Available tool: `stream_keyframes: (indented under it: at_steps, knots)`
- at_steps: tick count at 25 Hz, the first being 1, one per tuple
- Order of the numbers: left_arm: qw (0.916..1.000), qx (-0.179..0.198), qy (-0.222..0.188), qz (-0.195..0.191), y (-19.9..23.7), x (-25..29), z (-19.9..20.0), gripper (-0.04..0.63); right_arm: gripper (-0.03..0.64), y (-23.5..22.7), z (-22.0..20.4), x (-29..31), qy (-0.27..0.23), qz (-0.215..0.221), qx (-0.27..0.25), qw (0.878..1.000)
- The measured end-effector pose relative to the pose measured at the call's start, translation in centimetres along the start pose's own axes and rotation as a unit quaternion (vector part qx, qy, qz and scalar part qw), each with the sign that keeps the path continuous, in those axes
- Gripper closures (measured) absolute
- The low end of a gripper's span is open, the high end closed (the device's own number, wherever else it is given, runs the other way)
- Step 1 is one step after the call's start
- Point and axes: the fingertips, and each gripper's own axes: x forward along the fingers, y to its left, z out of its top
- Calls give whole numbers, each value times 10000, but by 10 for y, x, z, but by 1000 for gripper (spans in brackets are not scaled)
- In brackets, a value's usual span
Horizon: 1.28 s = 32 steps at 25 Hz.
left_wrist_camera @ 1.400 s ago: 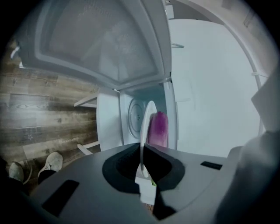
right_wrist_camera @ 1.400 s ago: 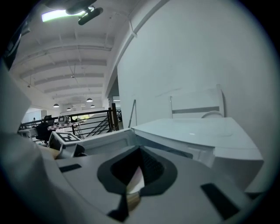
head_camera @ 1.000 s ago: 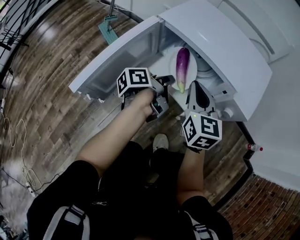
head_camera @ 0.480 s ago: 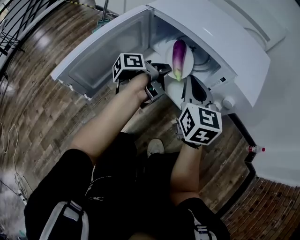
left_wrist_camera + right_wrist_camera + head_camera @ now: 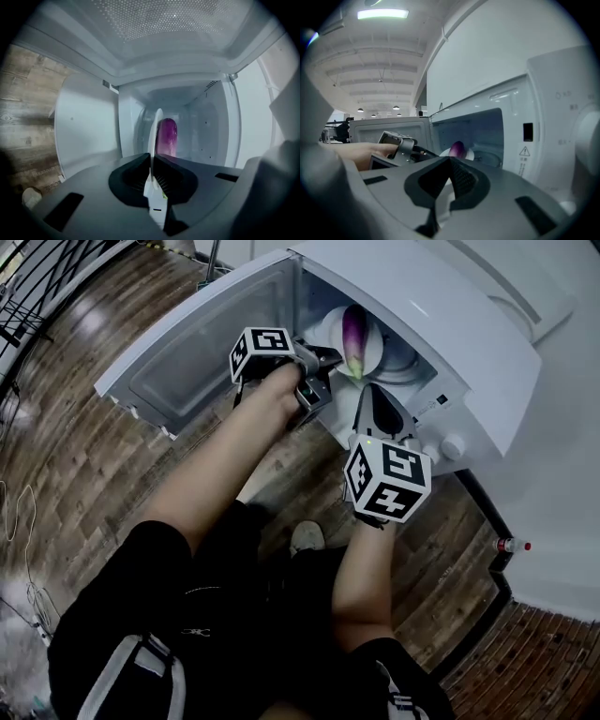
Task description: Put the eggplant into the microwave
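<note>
Eggplant [image 5: 353,334] lies on a white plate [image 5: 376,352] in the mouth of the open microwave [image 5: 441,315]. My left tool [image 5: 151,164] is clamped on the plate's near rim. My right tool [image 5: 449,161] hangs outside by the microwave's front, jaws together, holding nothing.

Head view looked steeply down from behind left tongs [image 5: 325,357] and right tongs [image 5: 373,395]; both gripper views faced closely into the shared open white box-shaped microwave [image 5: 422,306].
</note>
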Motion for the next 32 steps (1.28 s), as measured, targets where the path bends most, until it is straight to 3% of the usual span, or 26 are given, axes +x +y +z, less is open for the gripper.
stream_keyframes:
  at_steps: [14, 22, 29, 32]
  knots:
    - [9985, 291, 395, 224, -7, 49, -2, 577, 604, -14, 1, -3, -85, -17, -8, 10000]
    - [9934, 824, 608, 513, -9, 55, 1, 556, 604, -12, 9, 0, -205, -41, -28, 9998]
    - [9701, 2081, 682, 1048, -13, 53, 10, 540, 604, -5, 14, -6, -279, 40, 63, 9996]
    - [9487, 2905, 573, 1113, -17, 51, 11, 499, 604, -6, 15, -10, -297, 54, 145, 9994]
